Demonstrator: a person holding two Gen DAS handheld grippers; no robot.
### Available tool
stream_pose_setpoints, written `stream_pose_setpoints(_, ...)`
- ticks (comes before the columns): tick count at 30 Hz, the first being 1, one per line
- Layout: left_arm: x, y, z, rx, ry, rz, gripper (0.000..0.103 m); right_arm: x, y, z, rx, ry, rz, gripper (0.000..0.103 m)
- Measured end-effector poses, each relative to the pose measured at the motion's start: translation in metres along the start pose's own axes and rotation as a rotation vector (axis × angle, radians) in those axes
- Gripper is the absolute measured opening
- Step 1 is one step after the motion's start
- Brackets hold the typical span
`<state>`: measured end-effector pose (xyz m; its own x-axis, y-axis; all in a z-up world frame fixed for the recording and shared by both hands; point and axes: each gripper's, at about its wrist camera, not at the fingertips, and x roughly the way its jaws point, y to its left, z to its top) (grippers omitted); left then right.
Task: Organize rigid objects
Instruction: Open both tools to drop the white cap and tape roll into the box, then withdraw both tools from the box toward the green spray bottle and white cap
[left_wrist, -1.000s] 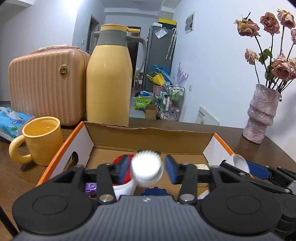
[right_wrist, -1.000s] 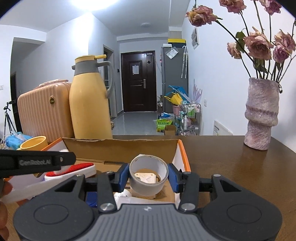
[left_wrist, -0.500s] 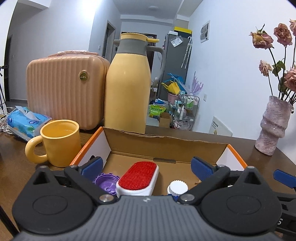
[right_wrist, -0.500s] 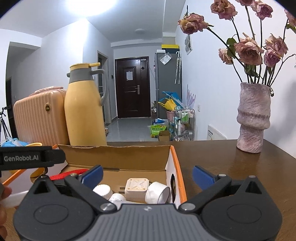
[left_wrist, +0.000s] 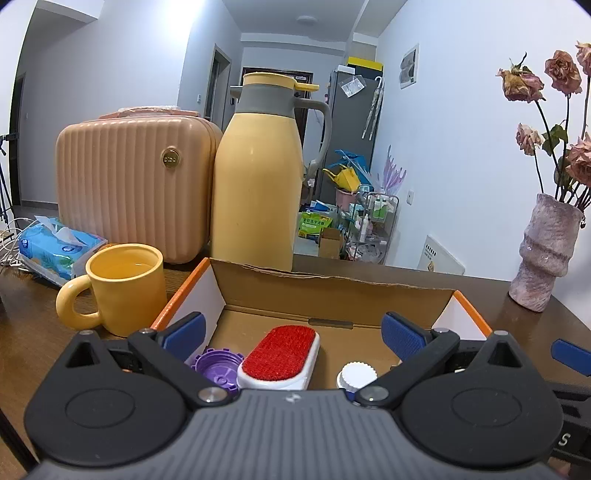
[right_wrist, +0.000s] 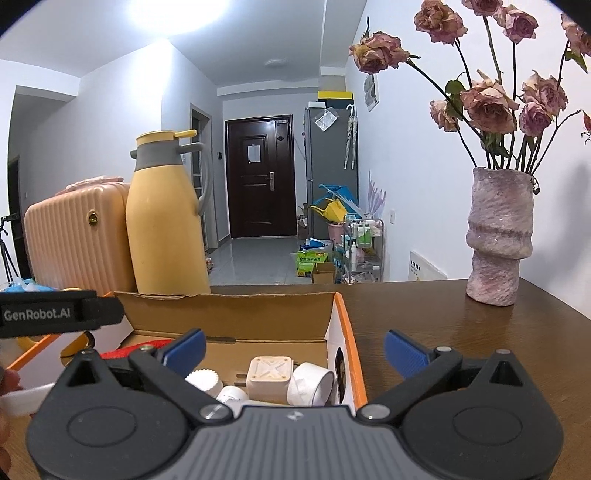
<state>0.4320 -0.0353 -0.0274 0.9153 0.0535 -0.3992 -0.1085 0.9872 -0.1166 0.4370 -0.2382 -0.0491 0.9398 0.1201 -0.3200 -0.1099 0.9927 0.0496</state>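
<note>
Left wrist view: left gripper (left_wrist: 291, 332) spread wide, empty, above cardboard box (left_wrist: 332, 284). Red brush (left_wrist: 279, 354) lies directly below, long axis toward far wall; white cap (left_wrist: 356, 374) at near right. Right gripper (right_wrist: 293, 345) likewise wide, empty, over box's right corner: plug adapter (right_wrist: 269, 378), tape roll (right_wrist: 314, 382).

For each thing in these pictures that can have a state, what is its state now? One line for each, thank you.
left gripper: open, nothing between its fingers
right gripper: open, nothing between its fingers
cardboard box: open at the top, holds small things
red lint brush: lying in the box, red side up
purple cap: lying with its hollow side up
yellow mug: upright, liquid inside
yellow thermos jug: upright, lid on
</note>
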Motion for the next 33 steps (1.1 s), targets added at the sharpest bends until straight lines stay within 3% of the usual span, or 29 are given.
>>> stream_pose_setpoints(33,-0.060,0.016,-0.024,0.042,-0.030,0.009,0.103,-0.073,0.013,-0.030,-0.090,-0.014,0.015,0.103)
